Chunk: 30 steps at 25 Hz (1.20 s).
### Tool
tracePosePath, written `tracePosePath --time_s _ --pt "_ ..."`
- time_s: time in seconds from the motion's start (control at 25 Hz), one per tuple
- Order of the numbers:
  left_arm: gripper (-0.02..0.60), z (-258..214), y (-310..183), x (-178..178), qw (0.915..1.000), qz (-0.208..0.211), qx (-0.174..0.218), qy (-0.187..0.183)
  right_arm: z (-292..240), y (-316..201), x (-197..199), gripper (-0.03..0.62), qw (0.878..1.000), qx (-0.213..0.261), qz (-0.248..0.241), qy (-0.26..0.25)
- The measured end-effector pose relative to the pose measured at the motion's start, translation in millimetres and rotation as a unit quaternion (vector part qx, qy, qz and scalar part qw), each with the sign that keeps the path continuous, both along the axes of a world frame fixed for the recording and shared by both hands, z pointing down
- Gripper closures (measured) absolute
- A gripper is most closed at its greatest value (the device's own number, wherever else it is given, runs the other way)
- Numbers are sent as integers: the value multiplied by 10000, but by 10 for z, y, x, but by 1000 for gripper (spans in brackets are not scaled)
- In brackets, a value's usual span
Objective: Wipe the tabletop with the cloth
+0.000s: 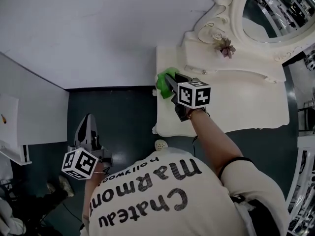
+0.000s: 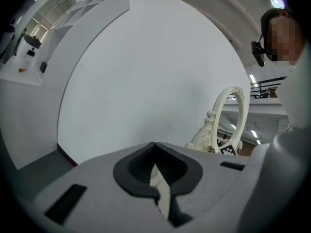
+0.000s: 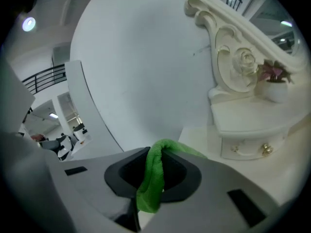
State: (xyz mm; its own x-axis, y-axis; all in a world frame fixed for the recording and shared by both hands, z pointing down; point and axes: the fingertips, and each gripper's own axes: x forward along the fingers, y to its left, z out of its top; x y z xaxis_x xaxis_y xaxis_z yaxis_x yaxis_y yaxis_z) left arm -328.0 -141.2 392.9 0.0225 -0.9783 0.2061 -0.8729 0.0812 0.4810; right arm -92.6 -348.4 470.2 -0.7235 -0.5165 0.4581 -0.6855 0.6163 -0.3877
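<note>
— Where's the cloth?

— The green cloth [image 1: 164, 81] is pinched in your right gripper [image 1: 171, 82], at the left edge of the cream dressing table [image 1: 236, 104], just above the middle of the head view. In the right gripper view the cloth [image 3: 153, 178] is folded over and squeezed between the two dark pads, with one end hanging down toward the camera. The right gripper [image 3: 154, 171] is clamped on it.

— Is it on the tabletop?

— It sits right at the table's edge, partly over the dark floor [image 1: 118, 112]. You cannot tell whether it is pressing on the surface.

— And my other hand?

— Your left gripper [image 1: 88, 121] hangs low at the lower left of the head view, over the floor and well away from the table. In its own view the left gripper [image 2: 155, 171] has its jaws together, with nothing between them.

— What else is on the table?

— An oval mirror [image 1: 275, 9] in a carved frame at the upper right, a small flower pot [image 1: 226, 48] beside its base, and a little drawer [image 3: 245, 147] with a brass knob.

— Any writing?

— Your shirt [image 1: 162, 200] reads "Chateau Marmon…", running out of sight, with a small "hollywood" beside it. Each gripper's cube carries black-and-white square markers.
</note>
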Motion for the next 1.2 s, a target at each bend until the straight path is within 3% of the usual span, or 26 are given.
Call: tracePosePath --time_s 0.2,0.64,0.76,0.88,0.96,1.2 --pt "574 115 71 -25 9992 -361 -124 144 388 -175 -140 522 9984 -551 -106 -38" --pt "574 169 4 137 9978 -639 -156 94 785 -299 -207 523 9920 -242 -886 864" --pt "574 182 -68 210 9981 -570 -199 80 836 -252 -225 523 9803 192 -1397 1382" --pt "574 183 -193 311 9988 -432 -203 89 894 -218 -218 525 9530 982 -1913 2134" --pt "574 176 -285 392 9993 -308 -205 73 911 -189 -189 526 9389 1198 -2053 2492" --pt "574 133 -538 625 9999 21 -135 79 930 -240 9 528 9340 1029 -1879 2860"
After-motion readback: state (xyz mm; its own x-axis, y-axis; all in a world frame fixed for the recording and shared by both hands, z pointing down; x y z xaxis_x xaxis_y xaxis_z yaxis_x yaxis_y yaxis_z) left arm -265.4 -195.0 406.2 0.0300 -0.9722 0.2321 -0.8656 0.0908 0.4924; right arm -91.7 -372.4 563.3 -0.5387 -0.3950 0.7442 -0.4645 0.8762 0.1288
